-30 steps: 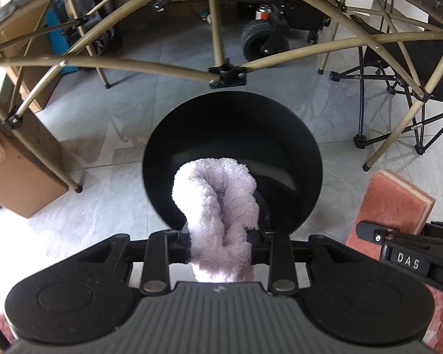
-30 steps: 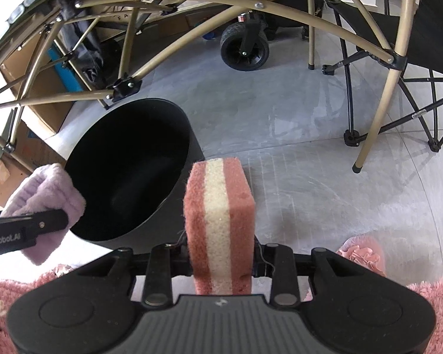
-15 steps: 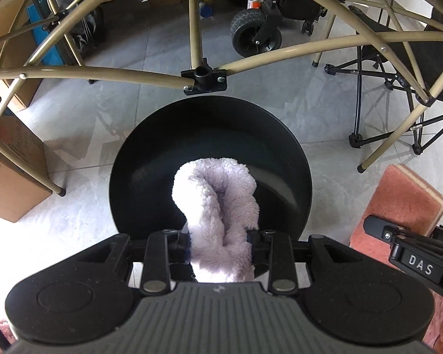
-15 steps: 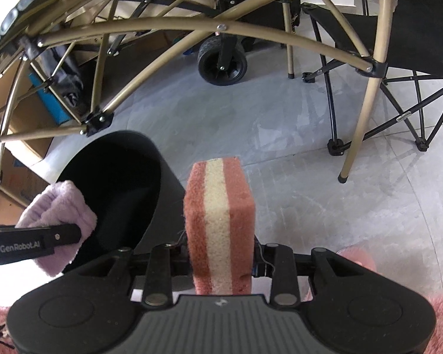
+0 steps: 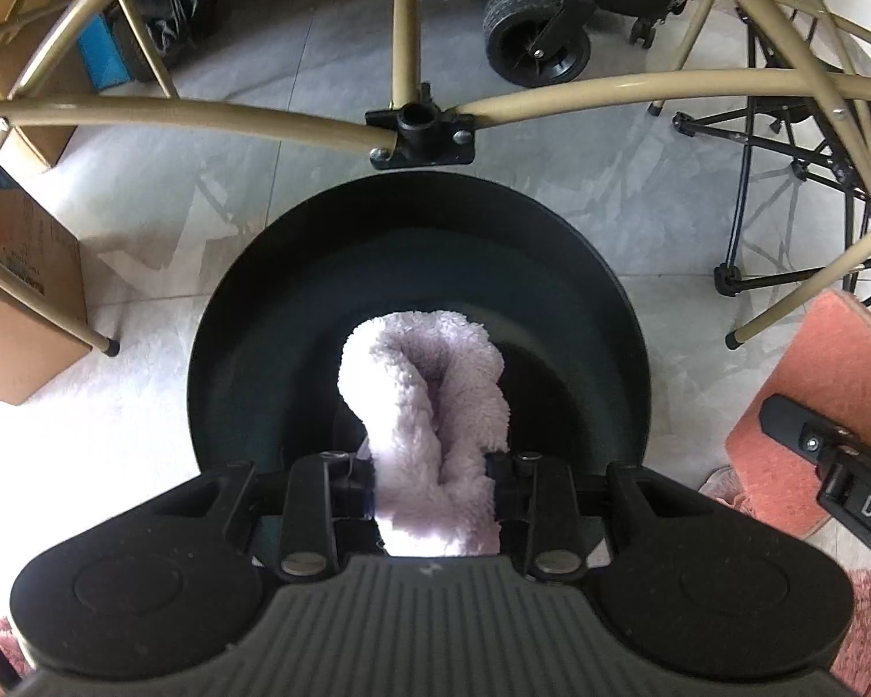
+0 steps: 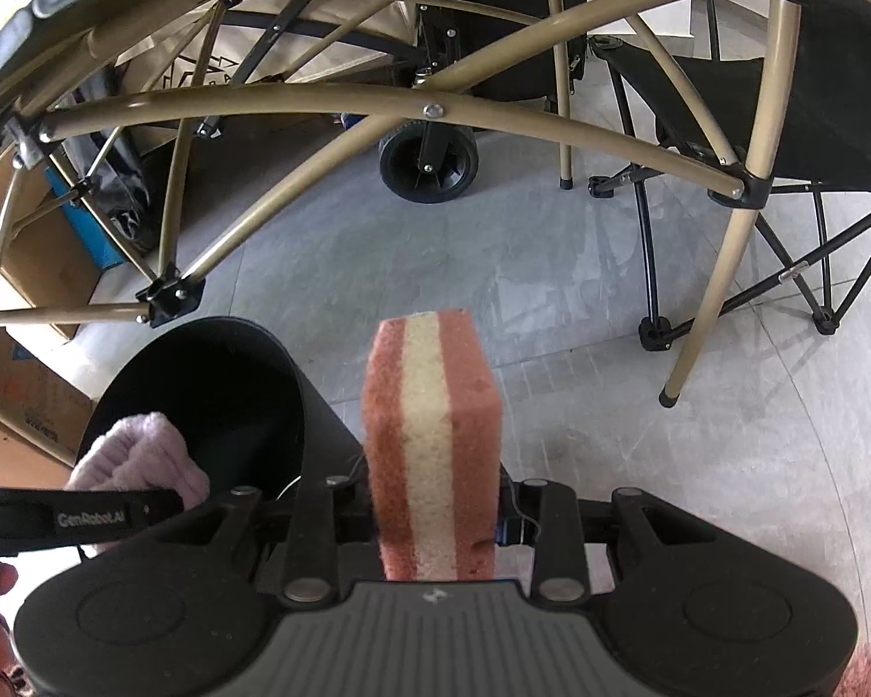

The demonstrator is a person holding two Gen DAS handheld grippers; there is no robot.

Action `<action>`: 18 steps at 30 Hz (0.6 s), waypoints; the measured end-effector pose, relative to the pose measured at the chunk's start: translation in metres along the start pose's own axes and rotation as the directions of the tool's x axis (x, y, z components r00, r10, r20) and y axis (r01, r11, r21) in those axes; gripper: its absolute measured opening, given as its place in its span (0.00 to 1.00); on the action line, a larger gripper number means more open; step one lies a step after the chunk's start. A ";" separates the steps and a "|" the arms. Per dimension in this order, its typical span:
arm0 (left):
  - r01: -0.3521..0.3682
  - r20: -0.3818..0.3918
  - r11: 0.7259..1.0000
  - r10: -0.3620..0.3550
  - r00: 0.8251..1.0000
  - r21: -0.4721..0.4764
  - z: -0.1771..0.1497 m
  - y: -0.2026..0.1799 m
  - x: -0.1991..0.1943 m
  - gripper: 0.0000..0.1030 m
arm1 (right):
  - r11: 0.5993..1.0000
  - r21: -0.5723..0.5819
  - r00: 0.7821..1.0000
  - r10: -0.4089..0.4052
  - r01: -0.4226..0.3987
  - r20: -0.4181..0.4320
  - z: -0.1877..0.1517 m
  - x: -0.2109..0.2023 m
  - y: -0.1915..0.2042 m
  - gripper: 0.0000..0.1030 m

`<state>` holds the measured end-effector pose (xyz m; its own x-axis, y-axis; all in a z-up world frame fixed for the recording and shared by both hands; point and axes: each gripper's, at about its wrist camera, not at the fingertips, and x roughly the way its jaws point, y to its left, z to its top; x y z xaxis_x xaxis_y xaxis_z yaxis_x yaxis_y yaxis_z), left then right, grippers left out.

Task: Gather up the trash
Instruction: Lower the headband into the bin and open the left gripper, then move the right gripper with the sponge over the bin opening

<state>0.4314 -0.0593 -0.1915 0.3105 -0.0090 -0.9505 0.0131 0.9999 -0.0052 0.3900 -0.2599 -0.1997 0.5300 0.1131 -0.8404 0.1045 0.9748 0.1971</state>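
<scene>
Left gripper [image 5: 434, 482] clamped on a fluffy lilac cloth [image 5: 429, 406], hanging over the open mouth of the black trash bin [image 5: 249, 348]; right gripper [image 6: 435, 514] clamped on a pink-and-cream sponge [image 6: 432, 441], just right of the bin, over grey floor tiles [image 6: 551, 267]

The bin's [image 5: 296, 290] near rim and bottom (all dark) hide behind the fluffy cloth [image 5: 429, 406].
</scene>
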 end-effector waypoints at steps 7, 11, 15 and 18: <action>0.000 -0.026 1.000 0.000 1.000 -0.010 0.003 -0.002 0.010 0.34 | 1.000 0.009 1.000 -0.006 0.006 -0.029 0.002 0.012 -0.001 0.30; 0.010 -0.037 1.000 -0.011 0.999 -0.022 0.003 -0.002 0.011 0.68 | 1.000 0.017 0.999 -0.012 0.012 -0.036 0.000 0.015 -0.003 0.30; 0.013 -0.030 0.998 -0.015 0.999 -0.054 0.004 -0.002 0.008 1.00 | 1.000 0.016 0.999 -0.008 0.009 -0.035 -0.001 0.014 -0.003 0.30; 0.012 -0.040 0.999 -0.014 0.999 -0.052 0.005 -0.004 0.009 1.00 | 1.000 0.017 0.999 -0.007 0.008 -0.032 -0.001 0.013 -0.003 0.30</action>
<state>0.4389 -0.0639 -0.1981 0.2719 -0.0229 -0.9621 -0.0328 0.9989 -0.0331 0.3958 -0.2612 -0.2119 0.5017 0.1125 -0.8577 0.1228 0.9722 0.1993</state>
